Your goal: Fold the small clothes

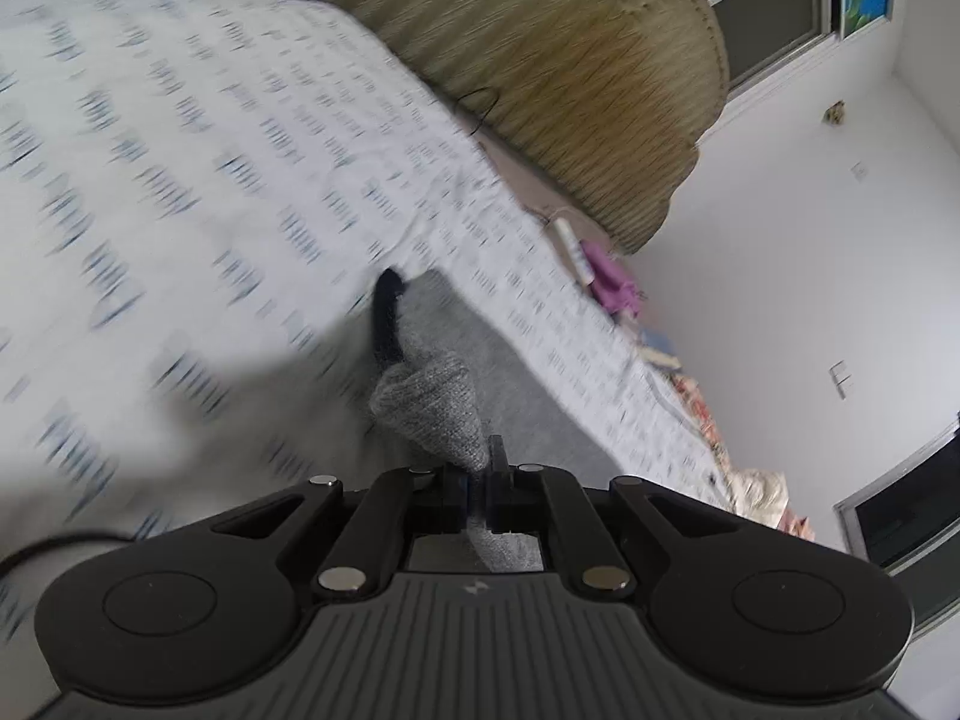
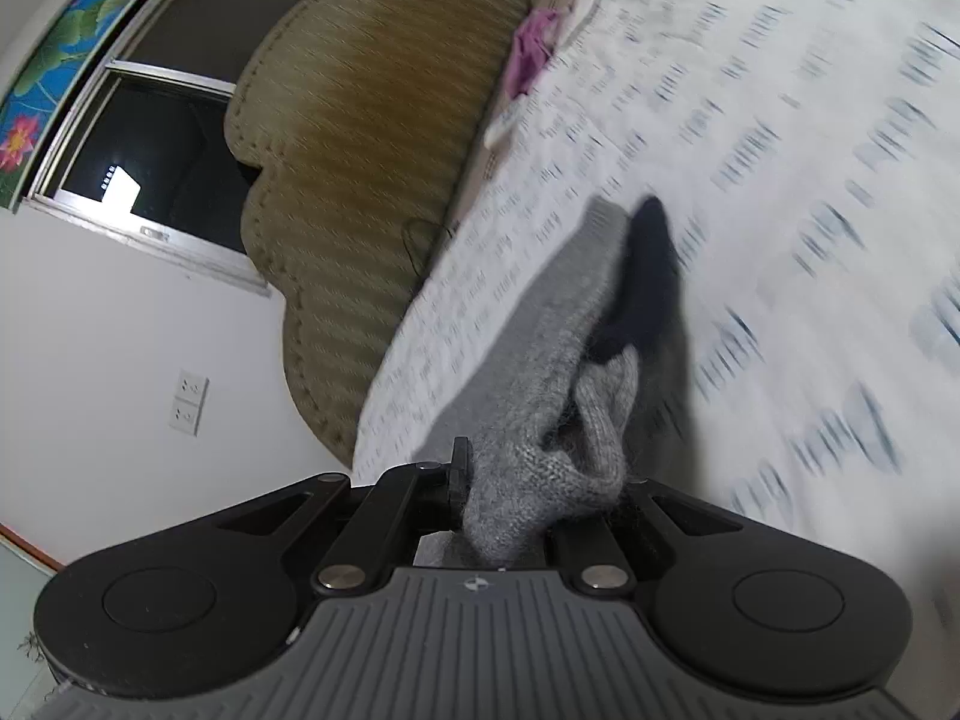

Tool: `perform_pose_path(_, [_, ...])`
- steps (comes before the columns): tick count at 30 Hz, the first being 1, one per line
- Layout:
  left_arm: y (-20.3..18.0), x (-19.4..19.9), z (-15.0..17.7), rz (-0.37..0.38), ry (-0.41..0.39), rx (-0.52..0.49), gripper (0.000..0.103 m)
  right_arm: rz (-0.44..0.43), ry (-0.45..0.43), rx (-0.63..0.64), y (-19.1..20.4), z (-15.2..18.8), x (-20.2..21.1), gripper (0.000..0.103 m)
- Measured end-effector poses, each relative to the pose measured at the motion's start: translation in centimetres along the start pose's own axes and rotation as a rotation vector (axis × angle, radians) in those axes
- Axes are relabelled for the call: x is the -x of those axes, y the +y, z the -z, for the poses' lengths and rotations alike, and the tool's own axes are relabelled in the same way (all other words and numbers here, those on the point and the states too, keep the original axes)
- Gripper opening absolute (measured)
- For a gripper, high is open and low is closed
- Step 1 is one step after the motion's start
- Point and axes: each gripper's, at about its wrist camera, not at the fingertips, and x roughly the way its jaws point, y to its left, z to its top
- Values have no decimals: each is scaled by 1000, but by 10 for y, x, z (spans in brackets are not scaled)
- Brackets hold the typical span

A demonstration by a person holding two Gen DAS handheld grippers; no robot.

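A small grey knit garment (image 1: 441,405) with a black trim (image 1: 387,324) hangs over the patterned white bedsheet (image 1: 180,150). My left gripper (image 1: 477,480) is shut on a grey edge of it, and the cloth bunches just ahead of the jaws. In the right wrist view the same grey garment (image 2: 540,372) stretches forward with its black part (image 2: 645,282) further out. My right gripper (image 2: 528,492) is shut on a bunched grey edge that covers the right finger. Both views are blurred by motion.
A tan quilted headboard (image 1: 570,72) stands at the bed's far edge, also in the right wrist view (image 2: 372,138). A purple cloth (image 1: 612,282) and small items lie along the bed edge. White wall and dark windows (image 2: 162,138) lie beyond.
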Motion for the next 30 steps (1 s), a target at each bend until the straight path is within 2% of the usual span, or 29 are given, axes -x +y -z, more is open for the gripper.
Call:
perform_pose_path(5, [43,7,24,-77,53,67,4,65,22,-33,-27,34,21,11])
perform_pose_path(8, [60,-8,30,-134,90,48,5,118,-15,-33,-46,45,15,11])
perform_pose_path(9, [62,-8,30,-129,96,57,6,132,-23,-37,-48,46,14,12])
perform_pose_path(11, [56,3,27,-147,69,37,8,151,-25,-26,-43,47,18,26])
perform_pose_path(12, [52,12,25,-158,40,10,10,163,-36,5,-36,46,24,39])
perform_pose_path(14, [42,33,19,-170,-40,-46,11,195,-97,89,-23,42,42,57])
perform_pose_path(16, [30,51,12,-188,-125,-87,15,244,-183,144,-13,32,61,58])
perform_pose_path(17, [23,57,8,-195,-169,-105,26,265,-219,183,-5,27,67,58])
perform_pose_path(18, [12,59,4,-200,-208,-133,47,285,-243,234,3,21,69,58])
perform_pose_path(19, [-1,55,0,-203,-234,-177,63,301,-252,294,15,16,66,58])
perform_pose_path(20, [-15,46,-2,-209,-259,-238,85,311,-247,356,27,11,58,58])
perform_pose_path(23, [-61,3,0,-205,-318,-437,87,299,-194,515,61,3,10,62])
perform_pose_path(26, [-103,-63,4,-194,-294,-608,87,276,-151,597,77,-4,-53,67])
perform_pose_path(28, [-125,-111,8,-232,-224,-708,87,332,-114,675,80,-9,-98,67])
perform_pose_path(30, [-135,-155,15,-282,-127,-790,86,446,-83,734,74,-12,-137,67])
